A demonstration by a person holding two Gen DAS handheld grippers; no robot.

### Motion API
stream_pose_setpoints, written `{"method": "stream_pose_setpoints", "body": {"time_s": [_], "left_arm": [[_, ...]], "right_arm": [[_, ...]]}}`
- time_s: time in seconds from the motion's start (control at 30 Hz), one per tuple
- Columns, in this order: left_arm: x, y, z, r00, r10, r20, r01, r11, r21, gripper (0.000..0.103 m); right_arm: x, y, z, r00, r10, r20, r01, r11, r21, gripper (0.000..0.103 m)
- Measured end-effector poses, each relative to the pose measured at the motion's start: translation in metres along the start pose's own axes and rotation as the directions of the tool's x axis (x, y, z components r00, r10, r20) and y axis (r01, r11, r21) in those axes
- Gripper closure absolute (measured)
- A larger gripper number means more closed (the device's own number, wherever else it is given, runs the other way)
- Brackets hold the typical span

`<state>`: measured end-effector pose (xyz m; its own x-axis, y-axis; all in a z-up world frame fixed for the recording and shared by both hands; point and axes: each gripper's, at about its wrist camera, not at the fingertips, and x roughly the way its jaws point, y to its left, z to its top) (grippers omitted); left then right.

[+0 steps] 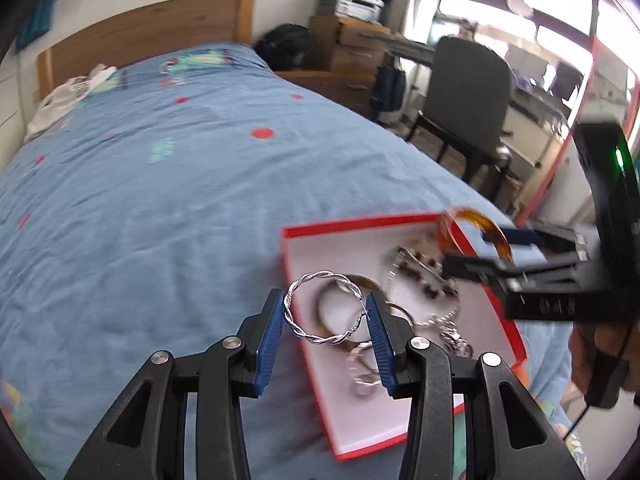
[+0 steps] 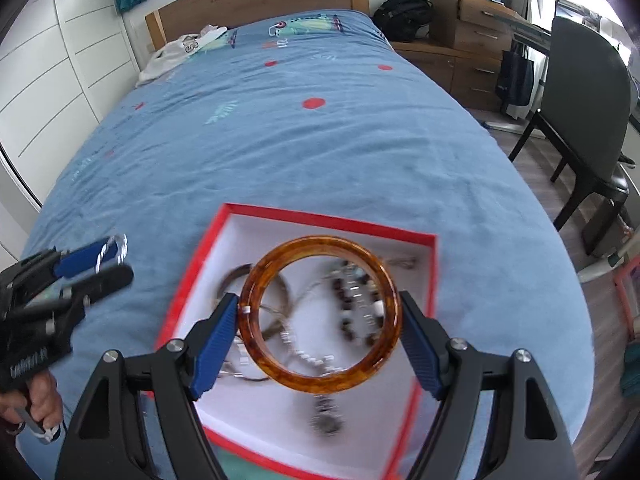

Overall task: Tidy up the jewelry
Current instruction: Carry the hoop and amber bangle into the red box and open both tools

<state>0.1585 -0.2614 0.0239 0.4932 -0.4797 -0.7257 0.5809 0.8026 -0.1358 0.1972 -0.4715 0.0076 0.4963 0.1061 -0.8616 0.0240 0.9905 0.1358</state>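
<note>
My left gripper (image 1: 326, 310) clamps a twisted silver hoop (image 1: 324, 308) just off the left edge of the red box (image 2: 332, 220) on the bed (image 2: 280, 140); my right gripper (image 2: 320, 320) grips an amber bangle (image 2: 320, 314) above the box, over tangled necklaces (image 2: 356, 300).

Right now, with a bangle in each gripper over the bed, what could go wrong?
1. The left gripper pinches the thin twisted silver bangle only at its edges; it could pop out onto the blue bedspread.
2. The right gripper holds the amber bangle across its width above the red box; a slip could drop it onto the tangled jewelry inside.
3. The box lies on soft bedding near the bed's edge, so a nudge might tip it.
</note>
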Motion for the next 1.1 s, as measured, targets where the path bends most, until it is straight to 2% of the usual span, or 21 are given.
{"method": "stream_pose_setpoints", "body": {"time_s": [0.2, 0.47, 0.67, 0.87, 1.1], "left_arm": [[0.038, -0.03, -0.002, 0.998, -0.011, -0.061, 0.015, 0.998, 0.062, 0.062], [0.074, -0.032, -0.018, 0.992, -0.011, -0.13, 0.023, 0.995, 0.096, 0.062], [0.084, -0.031, -0.022, 0.991, -0.01, -0.136, 0.025, 0.994, 0.109, 0.06], [0.085, -0.03, -0.022, 0.99, -0.031, -0.138, 0.047, 0.993, 0.113, 0.058], [0.086, -0.036, -0.025, 0.988, -0.023, -0.152, 0.047, 0.987, 0.154, 0.05]], "right_arm": [[0.027, -0.019, 0.014, 0.997, 0.08, -0.019, -0.08, 0.996, -0.025, 0.027], [0.071, -0.033, 0.011, 0.982, 0.156, -0.103, -0.164, 0.984, -0.07, 0.027], [0.079, -0.027, 0.009, 0.984, 0.136, -0.115, -0.151, 0.978, -0.142, 0.026], [0.08, -0.019, 0.002, 0.987, 0.084, -0.139, -0.119, 0.957, -0.263, 0.026], [0.082, -0.013, -0.001, 0.985, 0.045, -0.166, -0.1, 0.934, -0.343, 0.026]]}}
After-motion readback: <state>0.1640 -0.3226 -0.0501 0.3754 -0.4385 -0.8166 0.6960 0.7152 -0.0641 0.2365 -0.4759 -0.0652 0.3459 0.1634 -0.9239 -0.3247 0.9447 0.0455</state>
